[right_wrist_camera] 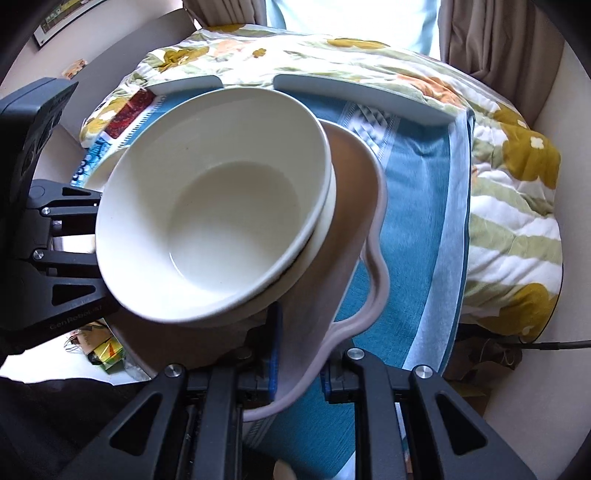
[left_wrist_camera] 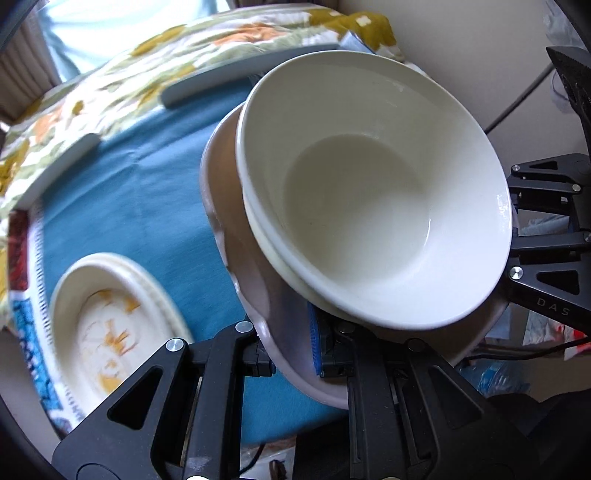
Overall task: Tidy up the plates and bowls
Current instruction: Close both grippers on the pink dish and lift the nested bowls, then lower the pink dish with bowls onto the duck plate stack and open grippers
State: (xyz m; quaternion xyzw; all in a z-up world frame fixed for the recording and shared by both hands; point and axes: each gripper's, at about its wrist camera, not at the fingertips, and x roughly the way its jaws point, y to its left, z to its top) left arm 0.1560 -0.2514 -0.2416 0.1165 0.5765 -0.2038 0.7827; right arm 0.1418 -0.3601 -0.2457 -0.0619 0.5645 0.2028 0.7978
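Two hand-held grippers, left [left_wrist_camera: 295,354] and right [right_wrist_camera: 297,373], both clamped tight on the wavy-rimmed pinkish ceramic plate [right_wrist_camera: 354,221], stacked glossy white bowls [left_wrist_camera: 369,192] on top, flower-patterned oval plate [left_wrist_camera: 103,325] at 8 o'clock.

bg: window [right_wrist_camera: 354,14] bright | curtains [right_wrist_camera: 491,40] R | floral quilt [right_wrist_camera: 517,206] | teal cloth [left_wrist_camera: 147,206]

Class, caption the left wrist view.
Both grippers, left and right, grip a pink plate carrying stacked white bowls.
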